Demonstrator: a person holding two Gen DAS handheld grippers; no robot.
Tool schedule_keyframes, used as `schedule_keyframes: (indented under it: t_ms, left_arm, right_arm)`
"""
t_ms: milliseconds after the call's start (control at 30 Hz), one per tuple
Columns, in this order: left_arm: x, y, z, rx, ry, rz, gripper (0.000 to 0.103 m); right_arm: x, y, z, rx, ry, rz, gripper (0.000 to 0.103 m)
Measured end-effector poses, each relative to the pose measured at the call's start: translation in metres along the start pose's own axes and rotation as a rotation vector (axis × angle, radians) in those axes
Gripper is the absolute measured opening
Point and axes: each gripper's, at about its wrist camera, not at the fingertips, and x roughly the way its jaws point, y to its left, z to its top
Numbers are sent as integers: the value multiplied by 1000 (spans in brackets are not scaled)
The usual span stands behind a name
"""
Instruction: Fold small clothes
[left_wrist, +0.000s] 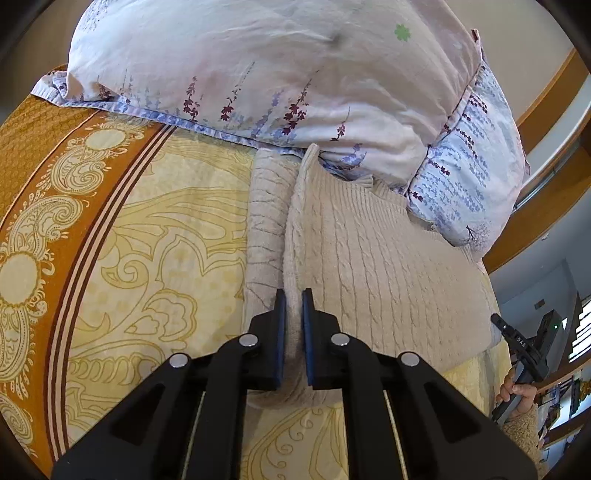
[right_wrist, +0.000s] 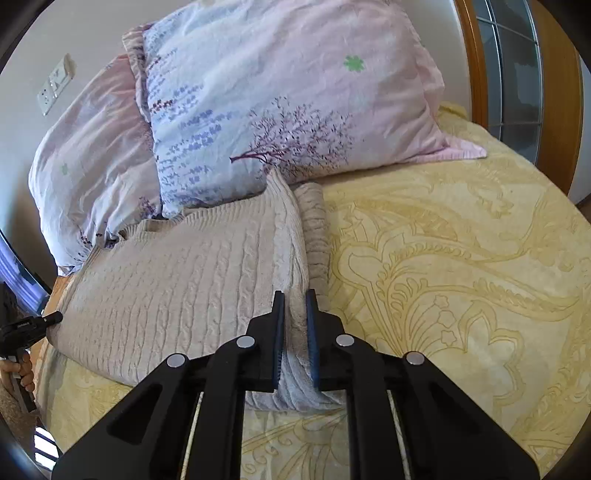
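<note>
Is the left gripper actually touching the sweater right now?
Touching. The left wrist view shows the left gripper closed on a raised ridge of the beige sweater, with both blue fingers pressed against the knit fabric and no gap showing.

We see two fisheye views, each from a camera riding just behind a hand-held gripper and looking forward and steeply down along its two black fingers. The left hand-held gripper view sits close over the left edge of a cream cable-knit sweater spread on a bed with a yellow patterned bedspread, facing pale floral pillows at the head. The right hand-held gripper view sits equally close over the sweater's right edge, facing the same pillows. Both views share sweater, bedspread and pillows, and each catches the other hand-held gripper at its rim.
</note>
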Motion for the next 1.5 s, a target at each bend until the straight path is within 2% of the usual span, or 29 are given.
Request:
schedule_keyframes:
  t_ms: [300,567,733,833,900,1000,1067,1133,1200,1333,1500]
  left_arm:
    - [-17,1,-6,17,7,-47,7]
    - [-9,19,-20,-23,29,-60,7]
    - [-6,17,-20,-25,20,-58,11]
    - [-9,13,-17,-24,16,-75,25]
    - [-13,10,-15,-28,1,-76,41]
    - [-23,1,-9,2,-56,-29,54]
    - [-31,-9,-5,43,-101,-5,57]
    - [-34,-22,-3,96,-137,7,62]
    - [-33,-36,-3,149,-148,12,67]
    - [-12,-60,-4,223,-104,5,67]
    - [14,-64,-7,249,-43,68,67]
  right_arm:
    - [-24,-2,-7,52,-21,21,10]
    - [1,-8,-23,51,53,-94,10]
    - [-1,-3,-25,57,60,-113,10]
    - [-3,-2,-24,72,75,-113,10]
    - [-3,0,-24,71,83,-123,10]
    - [-7,3,-19,69,75,-151,12]
    - [-13,7,-12,84,50,-166,30]
    - [-19,20,-5,58,-2,-123,37]
    - [-16,34,1,16,-2,-97,37]
    - [13,65,8,-44,69,-20,37]
    - [40,88,10,-94,124,-17,38]
